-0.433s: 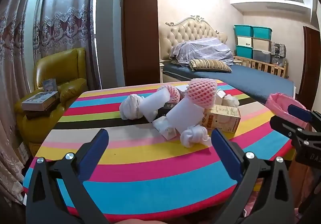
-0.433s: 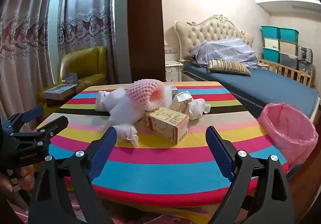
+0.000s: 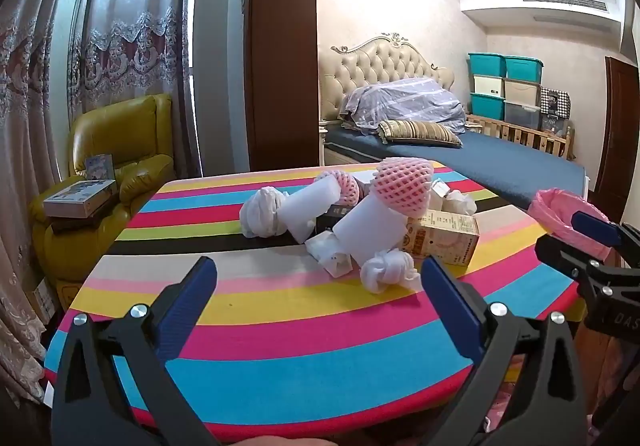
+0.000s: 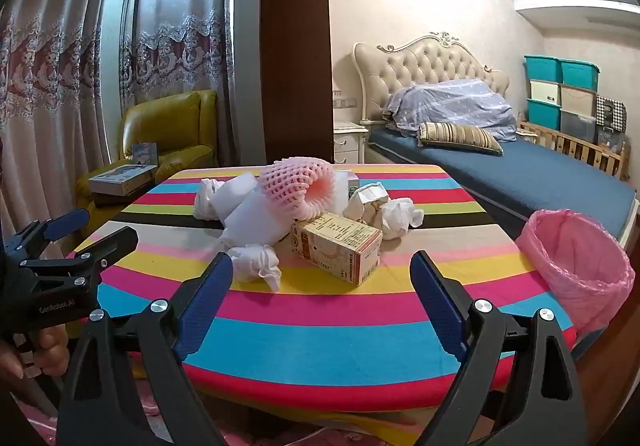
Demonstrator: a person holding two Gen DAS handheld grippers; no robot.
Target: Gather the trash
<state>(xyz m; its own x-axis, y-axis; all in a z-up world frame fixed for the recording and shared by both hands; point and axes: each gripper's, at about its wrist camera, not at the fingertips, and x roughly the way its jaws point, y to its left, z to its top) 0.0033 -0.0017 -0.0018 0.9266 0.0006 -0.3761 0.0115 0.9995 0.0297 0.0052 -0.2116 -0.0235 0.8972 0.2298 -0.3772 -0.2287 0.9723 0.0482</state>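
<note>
On the striped tablecloth (image 4: 320, 342), mid-table, lies the trash, listed as found: one pink foam fruit net (image 4: 298, 188) atop a white foam sleeve (image 4: 256, 222); a second pink net (image 3: 346, 186) behind it; one yellow printed carton (image 4: 338, 246) on its side, its small print too fine for me to read; knotted white wads, one nearest my tongs (image 4: 256, 266), one at the far left of the heap (image 3: 262, 212); crumpled white paper (image 4: 394, 216) to the right of the carton. Just off the table's right edge stands a bin with a pink liner (image 4: 580, 266). My left gripper (image 3: 320, 314) hangs spread wide and empty above the near side of the cloth; my right gripper (image 4: 322, 298) likewise, wide apart, gripping nothing. Legible writing: "GenRobot.AI" on the left gripper's body in the right wrist view, and "DAS", cut off, on the right gripper's body in the left wrist view.
</note>
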